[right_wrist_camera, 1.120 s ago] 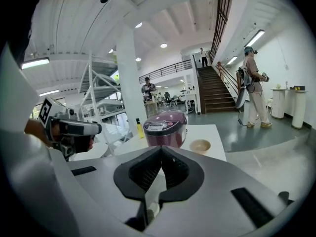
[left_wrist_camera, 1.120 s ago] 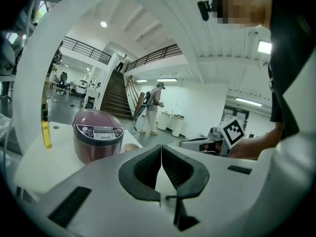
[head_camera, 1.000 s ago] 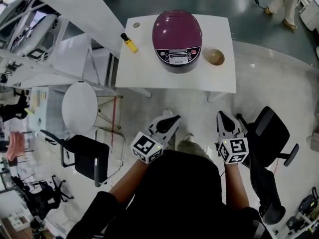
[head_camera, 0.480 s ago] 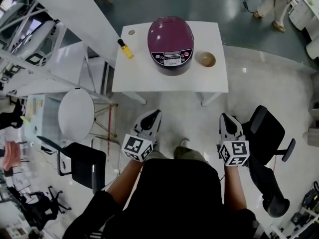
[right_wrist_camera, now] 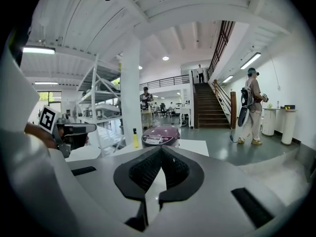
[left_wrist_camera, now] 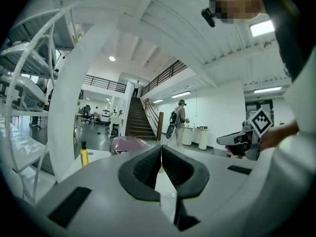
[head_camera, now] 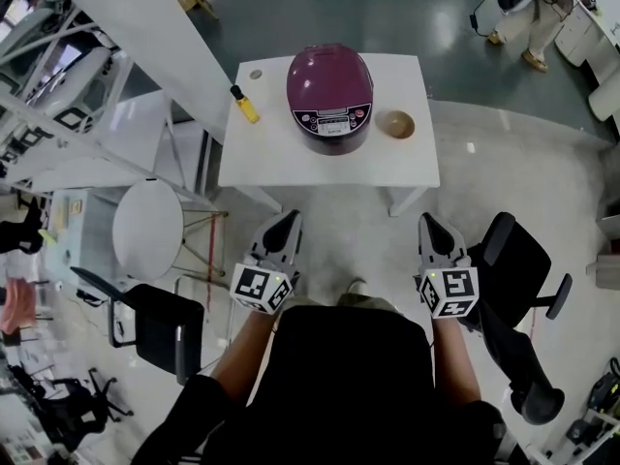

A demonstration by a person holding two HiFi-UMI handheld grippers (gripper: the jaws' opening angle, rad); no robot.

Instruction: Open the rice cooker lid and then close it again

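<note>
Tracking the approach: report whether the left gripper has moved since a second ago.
Yes. Against the table, the left gripper has shifted left, away from the rice cooker's front.

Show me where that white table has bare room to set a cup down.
The table is bare along its near edge, in front of the rice cooker, widest at the near left corner before the yellow bottle. The far right corner behind the bowl is free too. Crowded: the middle row.
</note>
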